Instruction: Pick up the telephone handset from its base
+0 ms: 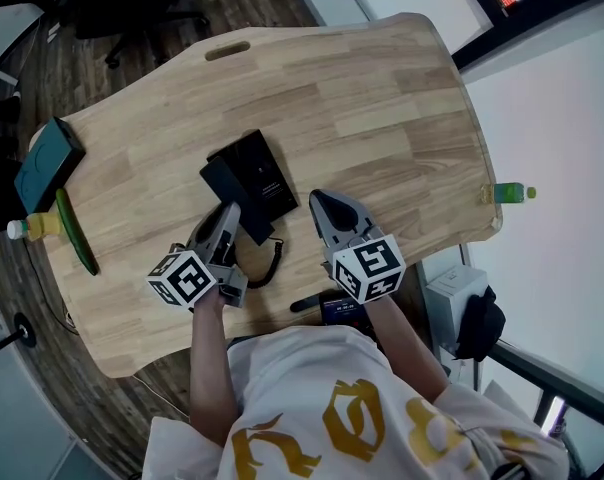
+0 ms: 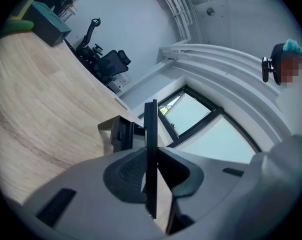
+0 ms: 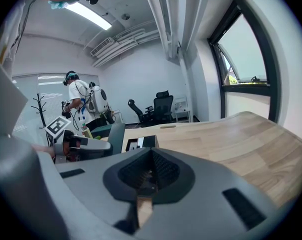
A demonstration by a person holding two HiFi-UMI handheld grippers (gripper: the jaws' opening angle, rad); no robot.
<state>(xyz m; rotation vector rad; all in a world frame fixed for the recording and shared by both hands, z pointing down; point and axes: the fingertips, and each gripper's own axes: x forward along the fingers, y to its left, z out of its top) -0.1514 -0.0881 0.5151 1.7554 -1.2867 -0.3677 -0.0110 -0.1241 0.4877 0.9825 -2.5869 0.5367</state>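
1. Left gripper (image 1: pixel 229 213) (image 2: pixel 151 170): near-left of centre on the wooden table (image 1: pixel 382 108). Its fingers are clamped on the telephone handset (image 1: pixel 250 220) (image 2: pixel 150 129), which stands edge-on between the pads as a thin dark slab. The jaws stay partly apart only because the handset fills the gap.
2. Telephone handset: sits in the left jaws, over the near-left edge of the base (image 1: pixel 262 173). The head view does not show whether it is fully clear of the cradle.
3. Step in hand, as judged: lifting the handset off. Keep the squeeze even, raise it straight away from the base, and hold it level. Leave slack in the coiled cord (image 1: pixel 272 266) so that it does not drag the base.
4. Right gripper (image 1: pixel 322 204) (image 3: pixel 148 173): just right of the base. Its fingers are clenched together on nothing and touch nothing.
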